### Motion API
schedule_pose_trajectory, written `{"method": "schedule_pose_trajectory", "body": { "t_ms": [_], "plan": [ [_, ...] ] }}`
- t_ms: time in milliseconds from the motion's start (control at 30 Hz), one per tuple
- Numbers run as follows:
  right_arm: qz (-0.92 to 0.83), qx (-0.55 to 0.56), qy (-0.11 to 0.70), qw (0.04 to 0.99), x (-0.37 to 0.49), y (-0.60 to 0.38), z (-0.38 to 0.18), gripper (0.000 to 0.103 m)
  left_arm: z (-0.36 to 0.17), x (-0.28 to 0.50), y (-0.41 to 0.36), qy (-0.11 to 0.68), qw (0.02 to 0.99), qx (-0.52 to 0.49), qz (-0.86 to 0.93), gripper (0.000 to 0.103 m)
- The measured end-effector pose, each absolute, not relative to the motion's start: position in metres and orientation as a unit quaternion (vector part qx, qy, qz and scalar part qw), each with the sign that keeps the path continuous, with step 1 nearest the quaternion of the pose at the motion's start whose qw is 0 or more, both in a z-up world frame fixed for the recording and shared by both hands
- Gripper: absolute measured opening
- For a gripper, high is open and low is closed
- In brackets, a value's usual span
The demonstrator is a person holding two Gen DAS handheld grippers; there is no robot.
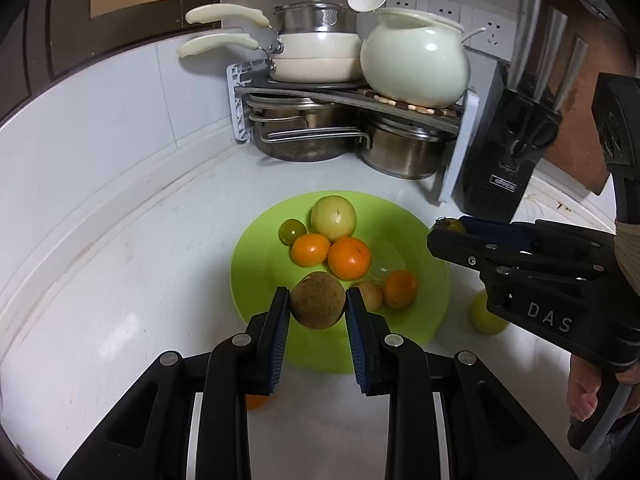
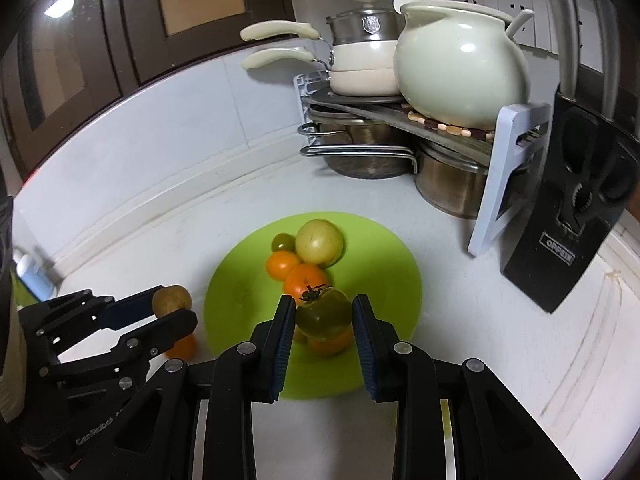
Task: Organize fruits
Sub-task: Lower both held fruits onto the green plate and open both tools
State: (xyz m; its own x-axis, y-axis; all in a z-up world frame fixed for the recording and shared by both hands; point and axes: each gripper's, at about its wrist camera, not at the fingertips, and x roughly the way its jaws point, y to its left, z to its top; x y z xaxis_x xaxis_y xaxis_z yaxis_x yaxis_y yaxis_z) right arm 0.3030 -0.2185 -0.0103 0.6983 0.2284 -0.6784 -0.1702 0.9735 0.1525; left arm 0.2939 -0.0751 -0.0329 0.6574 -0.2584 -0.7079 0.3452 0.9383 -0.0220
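Observation:
A lime green plate [image 1: 404, 216] [image 2: 384, 248] lies on the white counter. It holds a pale yellow-green apple [image 1: 333, 218] [image 2: 319, 241], a small green tomato [image 1: 291, 231] [image 2: 282, 242], several oranges [image 1: 349, 257] [image 2: 306, 279] and a brown fruit [image 1: 370, 295]. My left gripper [image 1: 318, 300] [image 2: 176, 312] is shut on a brown kiwi [image 1: 317, 300] [image 2: 172, 300] above the plate's near edge. My right gripper [image 2: 323, 314] [image 1: 444, 236] is shut on a dark green tomato [image 2: 323, 312] above the plate; its top shows in the left wrist view [image 1: 450, 225].
A yellow-green fruit [image 1: 486, 314] lies on the counter right of the plate, and an orange [image 2: 182, 346] [image 1: 256, 400] left of it. A rack with pots and a pale ceramic pot [image 1: 414, 60] [image 2: 460, 64] stands behind. A black knife block [image 1: 504, 160] [image 2: 568, 232] stands at right.

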Motion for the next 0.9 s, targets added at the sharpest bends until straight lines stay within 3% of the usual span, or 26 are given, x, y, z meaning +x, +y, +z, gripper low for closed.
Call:
{"method": "schedule_pose_trajectory", "body": {
  "t_ms": [600, 900],
  "plan": [
    [0.106, 0.019, 0.41, 0.905, 0.341, -0.213, -0.036, 0.031, -0.064, 0.341, -0.087, 0.419, 0.891, 0.057, -0.165, 0.028],
    [0.106, 0.022, 0.406, 0.907, 0.33, -0.216, -0.029, 0.036, -0.049, 0.324, -0.083, 0.405, 0.898, 0.054, -0.164, 0.036]
  ]
}}
